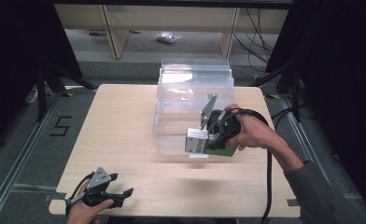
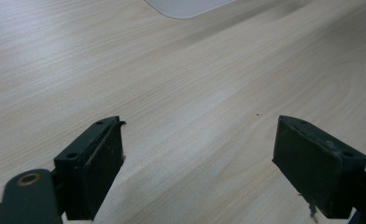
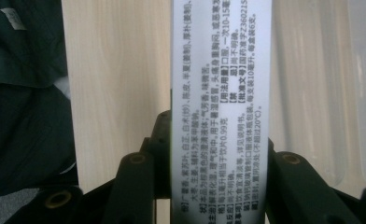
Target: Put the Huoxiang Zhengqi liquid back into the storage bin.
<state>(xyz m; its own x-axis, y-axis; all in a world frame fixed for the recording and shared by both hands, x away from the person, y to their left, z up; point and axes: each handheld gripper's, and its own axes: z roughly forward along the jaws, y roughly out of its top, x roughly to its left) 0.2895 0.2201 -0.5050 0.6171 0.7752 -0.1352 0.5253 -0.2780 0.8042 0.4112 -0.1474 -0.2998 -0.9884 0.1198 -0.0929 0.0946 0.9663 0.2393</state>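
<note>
My right gripper (image 1: 208,140) is shut on a white and green medicine box (image 1: 197,141), held just above the table in front of a clear plastic bin (image 1: 193,100). In the right gripper view the box (image 3: 218,93) stands between the jaws, its white side printed with small black text. My left gripper (image 1: 125,192) rests near the table's front left edge, open, with nothing between its fingers (image 2: 95,163); bare wood (image 2: 195,116) lies in the gap.
The clear bin sits at the table's back centre, its front wall beside the held box. The wooden table (image 1: 116,135) has bare room at left and along the front. A shelf unit (image 1: 172,28) and cables stand on the floor behind.
</note>
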